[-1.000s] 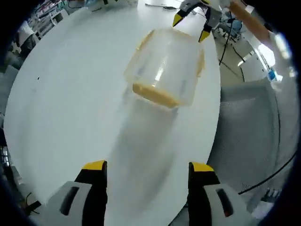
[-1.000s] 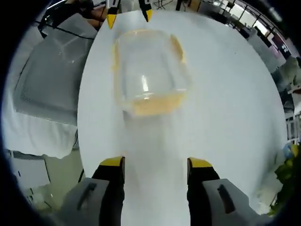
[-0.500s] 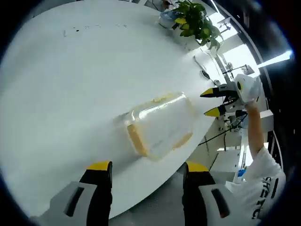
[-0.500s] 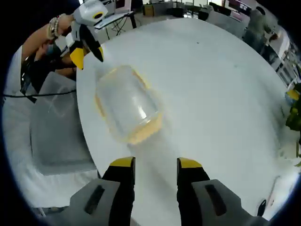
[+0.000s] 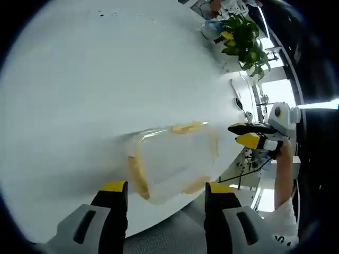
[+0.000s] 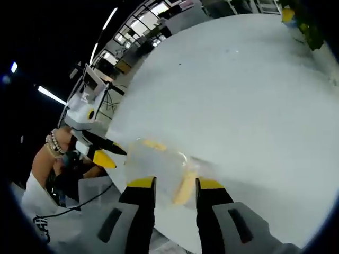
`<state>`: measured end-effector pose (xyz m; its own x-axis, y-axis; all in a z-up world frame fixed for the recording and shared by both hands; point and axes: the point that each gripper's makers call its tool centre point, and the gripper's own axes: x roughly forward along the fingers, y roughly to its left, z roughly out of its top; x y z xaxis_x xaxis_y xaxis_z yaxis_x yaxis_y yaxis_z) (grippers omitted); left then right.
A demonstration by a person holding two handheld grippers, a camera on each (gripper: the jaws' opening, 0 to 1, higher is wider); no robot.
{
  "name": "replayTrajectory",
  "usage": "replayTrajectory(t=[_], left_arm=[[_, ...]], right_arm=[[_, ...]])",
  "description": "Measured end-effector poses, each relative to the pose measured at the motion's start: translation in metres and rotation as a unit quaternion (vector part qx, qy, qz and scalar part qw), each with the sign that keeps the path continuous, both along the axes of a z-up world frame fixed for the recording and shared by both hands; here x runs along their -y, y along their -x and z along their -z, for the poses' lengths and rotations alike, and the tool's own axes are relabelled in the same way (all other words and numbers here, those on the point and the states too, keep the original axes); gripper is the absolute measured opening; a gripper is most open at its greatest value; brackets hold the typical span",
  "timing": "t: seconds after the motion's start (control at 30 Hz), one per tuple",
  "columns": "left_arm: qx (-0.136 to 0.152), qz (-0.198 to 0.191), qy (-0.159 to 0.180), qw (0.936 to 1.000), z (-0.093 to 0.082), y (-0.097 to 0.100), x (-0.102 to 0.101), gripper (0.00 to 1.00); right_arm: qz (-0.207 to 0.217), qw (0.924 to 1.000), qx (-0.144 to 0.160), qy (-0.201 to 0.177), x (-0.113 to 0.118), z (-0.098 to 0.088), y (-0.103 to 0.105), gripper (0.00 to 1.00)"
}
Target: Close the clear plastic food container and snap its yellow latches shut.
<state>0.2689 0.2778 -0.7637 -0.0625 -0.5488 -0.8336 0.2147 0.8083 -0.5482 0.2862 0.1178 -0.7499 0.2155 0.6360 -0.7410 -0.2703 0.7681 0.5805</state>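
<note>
The clear plastic container (image 5: pixel 175 161) with yellow latches (image 5: pixel 186 127) lies near the rim of the white round table (image 5: pixel 79 95). My left gripper (image 5: pixel 167 188) is open, its yellow-tipped jaws just short of the container's near end. From the right, my right gripper (image 5: pixel 244 134) points at the container's far end. In the right gripper view the container (image 6: pixel 156 161) sits right ahead of my right gripper (image 6: pixel 175 183), which is open with a narrow gap, and a yellow latch (image 6: pixel 185 188) shows between its jaws. The left gripper (image 6: pixel 108 153) hovers beyond the container.
A potted plant (image 5: pixel 241 37) stands at the table's far side. The table edge (image 5: pixel 222 174) runs close beside the container, with floor and cables below it. A hand with a bead bracelet (image 6: pixel 53 145) holds the left gripper.
Both views have swung and come nearer the container. The gap between my right gripper's jaws has narrowed. The container lies where it was near the table edge.
</note>
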Motion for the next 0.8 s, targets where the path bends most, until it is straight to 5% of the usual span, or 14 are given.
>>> replayTrajectory(t=[0.23, 0.8], left_arm=[[0.001, 0.002, -0.014, 0.9999, 0.008, -0.002, 0.003, 0.47], [0.001, 0.028, -0.057, 0.998, 0.021, -0.003, -0.002, 0.32]], right_arm=[[-0.019, 0.9994, -0.028, 0.01, -0.007, 0.017, 0.009, 0.17], [-0.026, 0.9988, -0.036, 0.019, -0.009, 0.028, 0.009, 0.14]])
